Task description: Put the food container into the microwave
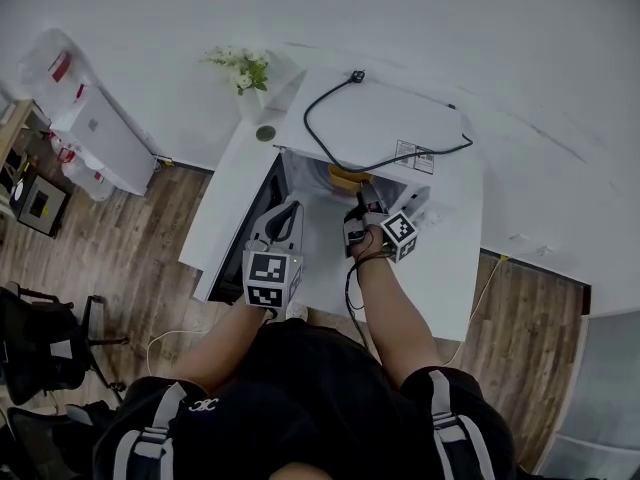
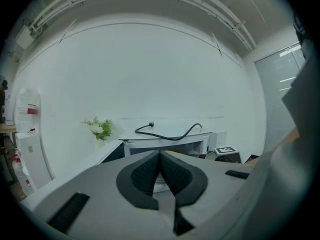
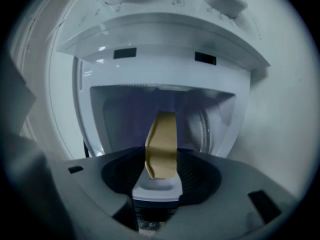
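Right tongs (image 3: 160, 180) on container (image 3: 162, 141) rim, microwave (image 3: 165, 39) ahead

wall (image 1: 520, 38): plain white | floor (image 1: 120, 238): brown wood planks | table (image 1: 225, 198): white, against wall | chair (image 1: 45, 343): black, far left

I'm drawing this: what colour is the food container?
Yellowish tan; the food container shows best in the right gripper view.

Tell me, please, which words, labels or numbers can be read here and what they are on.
None can be read.
Sticker on the microwave: print too small.
Food container in the right claw: tiny dark print, blurred.
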`<action>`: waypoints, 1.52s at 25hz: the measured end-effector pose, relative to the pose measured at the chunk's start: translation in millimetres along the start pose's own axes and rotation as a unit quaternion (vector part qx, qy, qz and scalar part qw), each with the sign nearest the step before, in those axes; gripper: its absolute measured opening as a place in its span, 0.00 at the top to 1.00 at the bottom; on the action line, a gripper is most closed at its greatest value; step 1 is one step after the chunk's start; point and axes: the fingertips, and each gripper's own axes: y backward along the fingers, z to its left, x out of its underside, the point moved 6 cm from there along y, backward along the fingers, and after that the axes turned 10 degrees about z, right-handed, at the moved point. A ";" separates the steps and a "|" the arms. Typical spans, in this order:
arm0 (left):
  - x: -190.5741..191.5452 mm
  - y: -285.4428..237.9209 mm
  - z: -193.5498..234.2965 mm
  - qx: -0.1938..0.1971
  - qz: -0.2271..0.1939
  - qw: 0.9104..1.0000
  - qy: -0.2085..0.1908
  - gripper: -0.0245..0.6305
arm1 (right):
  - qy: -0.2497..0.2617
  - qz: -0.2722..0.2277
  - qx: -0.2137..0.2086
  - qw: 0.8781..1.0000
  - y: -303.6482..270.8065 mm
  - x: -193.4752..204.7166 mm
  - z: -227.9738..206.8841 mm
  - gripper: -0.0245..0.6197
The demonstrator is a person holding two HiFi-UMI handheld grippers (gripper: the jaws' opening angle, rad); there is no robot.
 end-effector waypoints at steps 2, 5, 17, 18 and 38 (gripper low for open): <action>-0.6 -3.9 2.3 0.000 0.001 1.000 -0.002 0.94 | -0.002 -0.001 0.004 1.000 -7.4 -1.5 -2.6 0.64; -1.0 -7.6 6.4 -0.002 0.002 1.000 -0.002 0.94 | -0.005 -0.002 0.013 1.000 -15.9 -2.6 -6.6 0.64; -0.6 -14.4 15.3 -0.003 0.009 1.000 0.001 0.94 | -0.011 -0.009 0.094 0.995 -27.9 -3.9 -24.8 0.91; -0.7 -14.5 15.8 -0.003 0.009 1.000 0.001 0.94 | -0.007 -0.007 0.098 0.995 -28.6 -3.8 -23.3 0.92; 1.8 -24.6 8.3 0.017 0.009 1.000 0.012 0.94 | 0.049 -0.001 0.063 0.997 1.2 -6.7 -5.1 0.93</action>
